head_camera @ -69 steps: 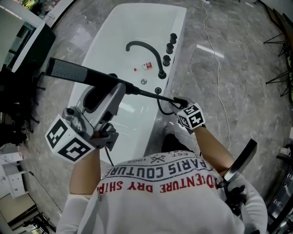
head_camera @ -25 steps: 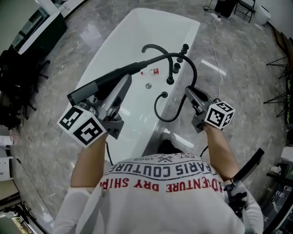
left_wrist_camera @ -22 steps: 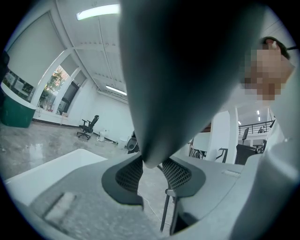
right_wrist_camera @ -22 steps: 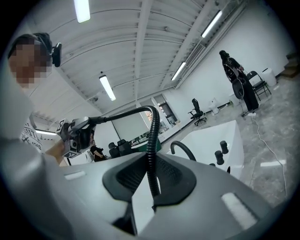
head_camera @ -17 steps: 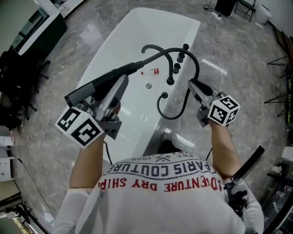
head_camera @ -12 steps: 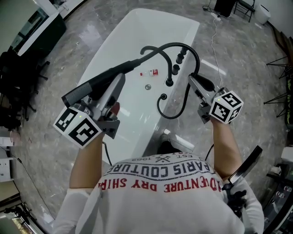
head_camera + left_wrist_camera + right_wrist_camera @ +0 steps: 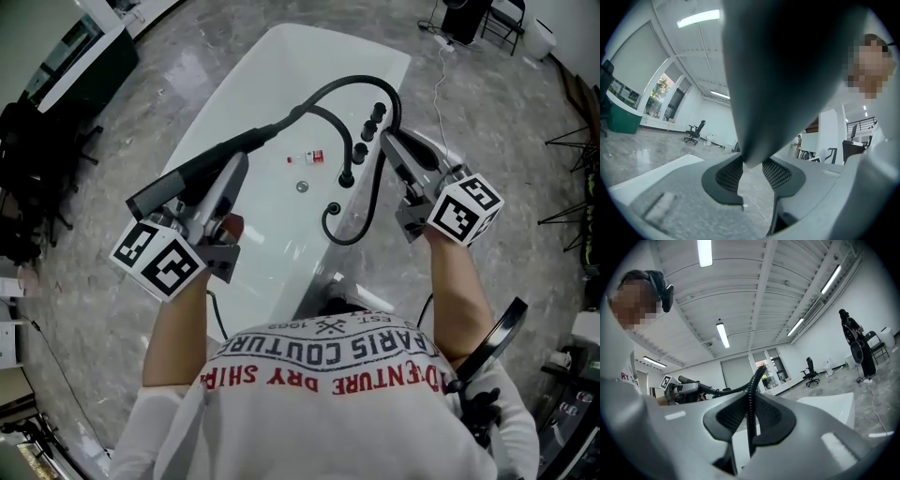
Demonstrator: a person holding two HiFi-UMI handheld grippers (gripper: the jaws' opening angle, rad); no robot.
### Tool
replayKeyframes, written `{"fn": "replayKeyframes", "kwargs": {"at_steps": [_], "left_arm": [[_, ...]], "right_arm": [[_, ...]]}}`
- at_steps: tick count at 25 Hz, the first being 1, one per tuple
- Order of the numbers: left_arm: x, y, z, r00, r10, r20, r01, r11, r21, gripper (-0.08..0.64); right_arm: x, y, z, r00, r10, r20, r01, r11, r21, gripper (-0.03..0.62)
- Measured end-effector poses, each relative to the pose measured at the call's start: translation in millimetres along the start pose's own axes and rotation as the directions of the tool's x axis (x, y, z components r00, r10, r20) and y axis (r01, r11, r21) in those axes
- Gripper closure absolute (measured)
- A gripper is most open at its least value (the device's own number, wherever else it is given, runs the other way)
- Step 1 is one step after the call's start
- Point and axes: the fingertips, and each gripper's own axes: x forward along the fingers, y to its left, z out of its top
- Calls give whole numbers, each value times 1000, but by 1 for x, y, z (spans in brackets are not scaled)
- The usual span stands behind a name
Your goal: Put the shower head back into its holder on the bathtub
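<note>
The dark shower head (image 7: 192, 176) lies across the white bathtub (image 7: 248, 80), and my left gripper (image 7: 236, 167) is shut on its handle. In the left gripper view the shower head (image 7: 787, 70) fills the space between the pads of the left gripper (image 7: 752, 173). Its black ribbed hose (image 7: 361, 86) arcs up over the tub's right rim and drops to the holder ring (image 7: 334, 209). My right gripper (image 7: 386, 139) is shut on the hose (image 7: 751, 394) near the top of that arc, with the hose running upright between the pads of the right gripper (image 7: 749, 417).
A black curved spout (image 7: 330, 129) and a row of black knobs (image 7: 370, 120) stand on the tub's right rim. A small red-and-white item (image 7: 317, 157) lies beside the drain (image 7: 301, 187). A white cable (image 7: 441, 70) runs over the marble floor at right; dark furniture (image 7: 56, 103) stands at left.
My right gripper has risen and moved toward the far end with the hose, lifting its arc higher over the knobs. The left gripper and shower head have hardly moved.
</note>
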Motion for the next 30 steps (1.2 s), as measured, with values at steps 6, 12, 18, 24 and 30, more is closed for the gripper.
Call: {"fn": "replayKeyframes", "kwargs": {"at_steps": [6,12,18,24,30], "left_arm": [[7,7,16,999,21,25,-21,1000,3,425],[11,14,29,997,48,53,-49,999,12,425],[17,29,38,996,68,56,-69,997,30,425],[30,52,19,995,98,36,-98,995,-5,425],[44,55,-7,995,102,-4,-102,995,-19,425]], "right_arm": [[22,2,38,998,37,44,-36,999,-25,538],[45,3,64,994,88,69,-85,995,-43,538],[76,-3,73,992,111,56,-108,992,-59,538],[95,-27,46,997,76,6,-76,994,-77,538],[98,-54,9,998,55,-40,-58,997,-54,538]]}}
